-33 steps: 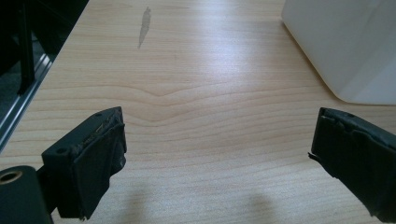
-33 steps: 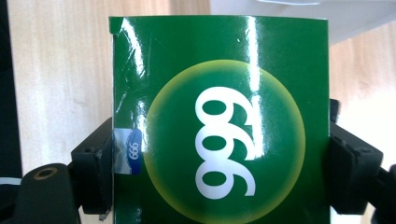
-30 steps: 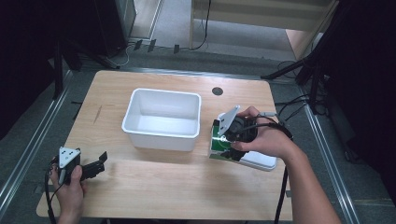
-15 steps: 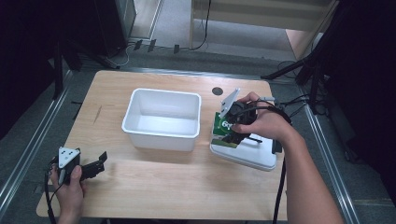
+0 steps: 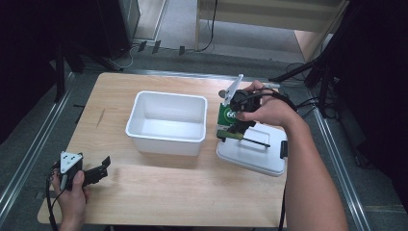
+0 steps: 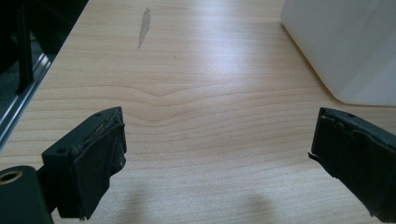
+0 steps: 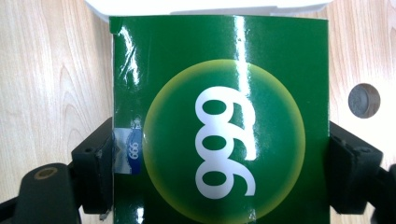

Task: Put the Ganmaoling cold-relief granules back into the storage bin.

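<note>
A glossy green box [image 5: 224, 115] printed with a yellow-green circle and white digits hangs just right of the white bin [image 5: 163, 144], above the table. My right gripper [image 5: 232, 126] is shut on the green box [image 7: 224, 121], its black pads [image 7: 95, 172] pressing on both side faces. Beyond the box's far end lies the bin rim [image 7: 187, 5]. At the table's near left corner my left gripper [image 5: 102, 168] rests in a hand. Its jaws stand wide over bare wood with nothing between them [image 6: 217, 154].
A white lid [image 5: 255, 156] with a dark handle lies flat on the table, right of the bin and below my right hand. A round hole [image 7: 364, 100] is cut in the tabletop beside the box. The bin's corner [image 6: 345, 46] stands ahead of my left gripper.
My right gripper has carried the green box from over the lid's left edge toward the table's far side, slightly higher, alongside the bin's right wall. The left gripper has stayed put.
</note>
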The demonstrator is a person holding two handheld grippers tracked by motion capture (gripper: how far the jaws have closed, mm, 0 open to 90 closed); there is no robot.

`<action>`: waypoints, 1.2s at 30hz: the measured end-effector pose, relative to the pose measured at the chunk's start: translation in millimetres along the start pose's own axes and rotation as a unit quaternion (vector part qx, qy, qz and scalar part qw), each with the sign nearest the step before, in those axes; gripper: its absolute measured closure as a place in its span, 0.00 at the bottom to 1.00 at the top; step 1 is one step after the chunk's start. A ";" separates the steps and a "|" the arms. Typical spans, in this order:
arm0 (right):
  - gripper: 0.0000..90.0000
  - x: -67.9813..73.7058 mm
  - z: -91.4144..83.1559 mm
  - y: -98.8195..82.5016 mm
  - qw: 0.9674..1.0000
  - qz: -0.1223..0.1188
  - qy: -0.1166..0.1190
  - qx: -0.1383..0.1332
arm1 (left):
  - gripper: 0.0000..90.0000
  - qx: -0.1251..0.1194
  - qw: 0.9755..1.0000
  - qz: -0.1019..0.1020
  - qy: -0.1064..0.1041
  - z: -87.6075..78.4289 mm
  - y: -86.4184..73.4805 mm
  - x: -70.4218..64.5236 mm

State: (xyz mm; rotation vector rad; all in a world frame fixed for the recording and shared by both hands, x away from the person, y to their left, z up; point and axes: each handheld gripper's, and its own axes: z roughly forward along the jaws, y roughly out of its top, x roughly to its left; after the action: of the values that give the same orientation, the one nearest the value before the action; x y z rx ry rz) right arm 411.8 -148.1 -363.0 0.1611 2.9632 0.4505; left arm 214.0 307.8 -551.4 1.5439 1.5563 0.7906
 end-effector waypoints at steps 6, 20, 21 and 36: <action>0.18 -11.0 -5.5 8.6 1.000 0.013 0.003 0.003 | 0.04 0.001 1.000 0.001 0.000 0.0 0.1 0.0; 0.18 -24.9 -17.5 34.9 0.999 0.033 -0.006 0.001 | 0.04 0.001 1.000 0.001 -0.001 0.1 0.2 0.2; 0.18 -25.0 -18.3 37.2 0.999 0.032 -0.006 0.001 | 0.04 0.001 1.000 0.001 -0.001 0.1 0.2 0.2; 0.18 -18.9 -19.5 77.5 1.000 0.018 0.000 -0.022 | 0.04 0.003 1.000 0.004 0.001 -0.1 0.3 -0.4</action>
State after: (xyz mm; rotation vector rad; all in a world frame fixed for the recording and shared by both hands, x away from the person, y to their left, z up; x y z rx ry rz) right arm 433.9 -82.5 -318.8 0.2105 2.9515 0.5205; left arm 214.1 307.5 -551.1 1.5552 1.5568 0.7937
